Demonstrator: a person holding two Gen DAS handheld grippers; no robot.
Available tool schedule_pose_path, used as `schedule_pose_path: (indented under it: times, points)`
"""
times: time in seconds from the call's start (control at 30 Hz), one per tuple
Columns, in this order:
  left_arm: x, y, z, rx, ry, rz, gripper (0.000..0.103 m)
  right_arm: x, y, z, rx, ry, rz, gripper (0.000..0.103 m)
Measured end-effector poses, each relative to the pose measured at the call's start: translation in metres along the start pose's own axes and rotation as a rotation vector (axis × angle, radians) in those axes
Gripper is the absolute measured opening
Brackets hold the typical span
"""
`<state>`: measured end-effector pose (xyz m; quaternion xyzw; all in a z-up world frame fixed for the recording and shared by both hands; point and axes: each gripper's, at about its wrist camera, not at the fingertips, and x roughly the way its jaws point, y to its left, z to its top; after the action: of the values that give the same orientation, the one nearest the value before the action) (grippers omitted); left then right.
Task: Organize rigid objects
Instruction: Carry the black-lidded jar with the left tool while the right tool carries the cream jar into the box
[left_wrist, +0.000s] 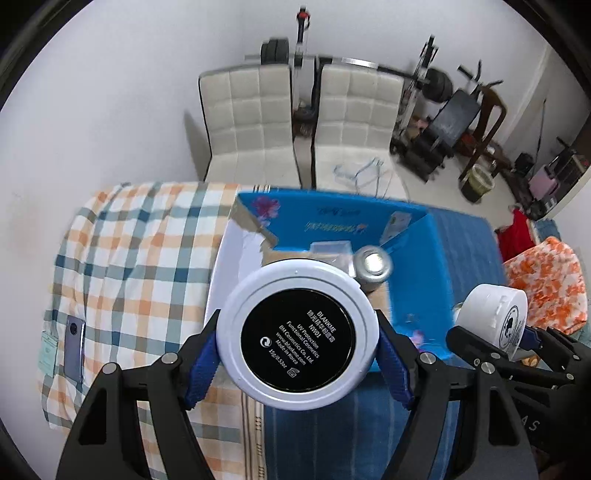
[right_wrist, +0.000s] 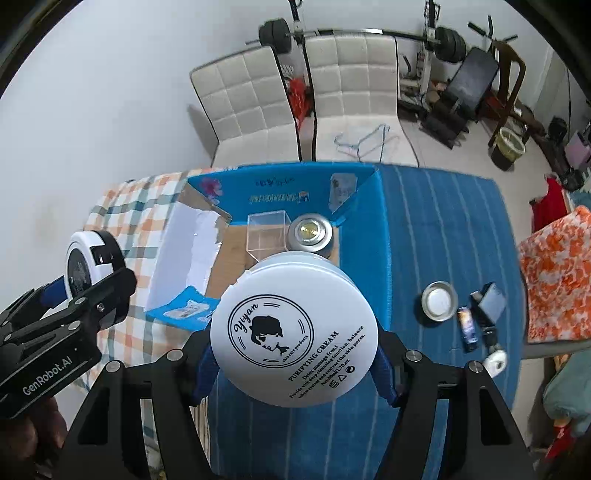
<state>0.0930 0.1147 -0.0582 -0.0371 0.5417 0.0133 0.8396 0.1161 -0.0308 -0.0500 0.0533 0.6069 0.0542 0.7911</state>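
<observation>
The left claw (left_wrist: 298, 345) clamps a round, glossy white compact (left_wrist: 298, 332) with a black label reading "BLANKME", while the right claw (right_wrist: 293, 345) clamps a smooth white jar (right_wrist: 293, 326) marked "PURIFYING CREAM". Both hang above the open blue cardboard box (right_wrist: 364, 236) on the desk, which holds one clear cube (right_wrist: 266, 234) and one silver can (right_wrist: 312, 232).

Light was even and fairly bright across both views, soft indoor light off the pale wall (left_wrist: 110, 110), with only a faint shadow beside the white chairs (left_wrist: 258, 122). A hot glare spot burned on the silver can top (left_wrist: 373, 263). Fisheye bending curved every edge into black corners, and motion blur smeared the blue box (left_wrist: 417, 258) and gym gear in the left wrist view.
</observation>
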Motion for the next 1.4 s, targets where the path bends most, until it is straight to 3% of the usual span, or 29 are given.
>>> schedule_pose_path:
  times: [0.13, 0.27, 0.43, 0.87, 1.13, 1.4]
  points:
    - [0.071, 0.016, 0.017, 0.001, 0.104, -0.023, 0.074, 0.069, -0.004, 0.018, 0.04, 0.088, -0.025, 0.07]
    - [0.139, 0.02, 0.033, 0.026, 0.186, 0.022, 0.073, 0.132, -0.01, 0.032, 0.057, 0.152, -0.072, 0.07]
    - [0.2, 0.019, 0.048, 0.022, 0.293, 0.027, 0.074, 0.193, -0.024, 0.038, 0.107, 0.253, -0.067, 0.07]
    - [0.254, 0.005, 0.063, 0.069, 0.412, 0.03, 0.074, 0.255, -0.044, 0.053, 0.144, 0.392, -0.087, 0.07]
    - [0.262, 0.003, 0.069, 0.071, 0.454, 0.028, 0.074, 0.271, -0.047, 0.062, 0.157, 0.419, -0.061, 0.071]
    - [0.254, 0.003, 0.063, 0.092, 0.47, 0.042, 0.079, 0.267, -0.034, 0.072, 0.124, 0.402, -0.048, 0.091]
